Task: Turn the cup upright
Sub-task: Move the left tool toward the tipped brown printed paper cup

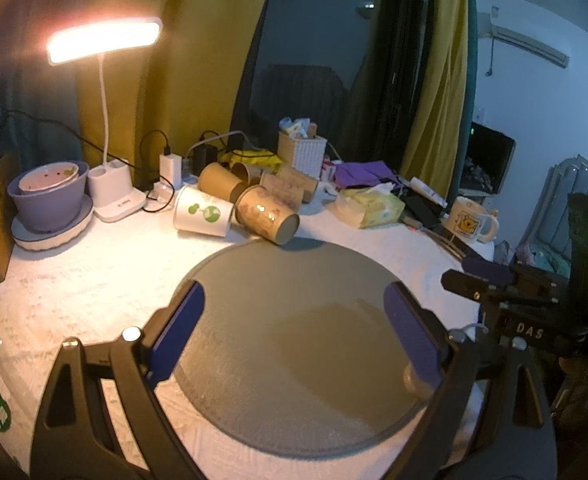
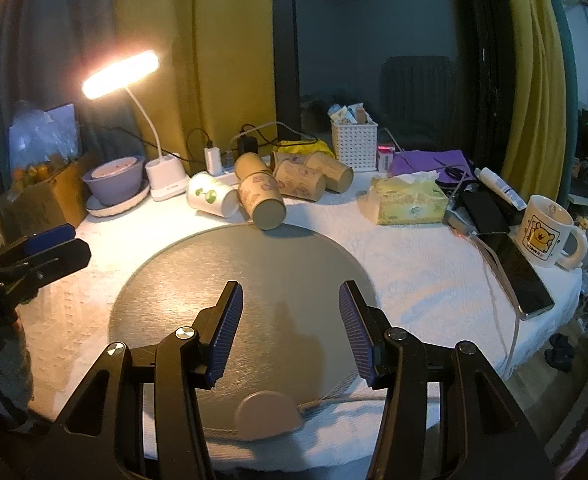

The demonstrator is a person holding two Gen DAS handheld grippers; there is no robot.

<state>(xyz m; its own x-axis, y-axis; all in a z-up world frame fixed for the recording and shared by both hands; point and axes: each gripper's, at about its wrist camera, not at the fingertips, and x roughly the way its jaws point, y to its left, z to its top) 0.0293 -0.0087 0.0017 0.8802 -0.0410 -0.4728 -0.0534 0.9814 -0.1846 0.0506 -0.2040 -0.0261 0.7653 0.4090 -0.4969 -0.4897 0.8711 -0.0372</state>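
Observation:
Several paper cups lie on their sides at the far edge of a round grey mat (image 1: 294, 300) (image 2: 234, 280). A brown printed cup (image 1: 268, 219) (image 2: 262, 202) lies nearest, its base touching the mat's far rim. A white cup with green print (image 1: 202, 212) (image 2: 212, 199) lies to its left. More brown cups (image 1: 222, 182) (image 2: 299, 180) lie behind. My left gripper (image 1: 294, 304) is open and empty, low over the mat. My right gripper (image 2: 290, 304) is open and empty over the mat, also showing at the right of the left wrist view (image 1: 489, 280).
A lit desk lamp (image 1: 114, 196) (image 2: 166, 178), purple bowls (image 1: 50, 200) (image 2: 114, 184), chargers and cables stand at the back left. A white basket (image 2: 353, 146), tissue pack (image 2: 407, 200), phone (image 2: 521, 276) and bear mug (image 1: 469, 220) (image 2: 545, 232) fill the right side.

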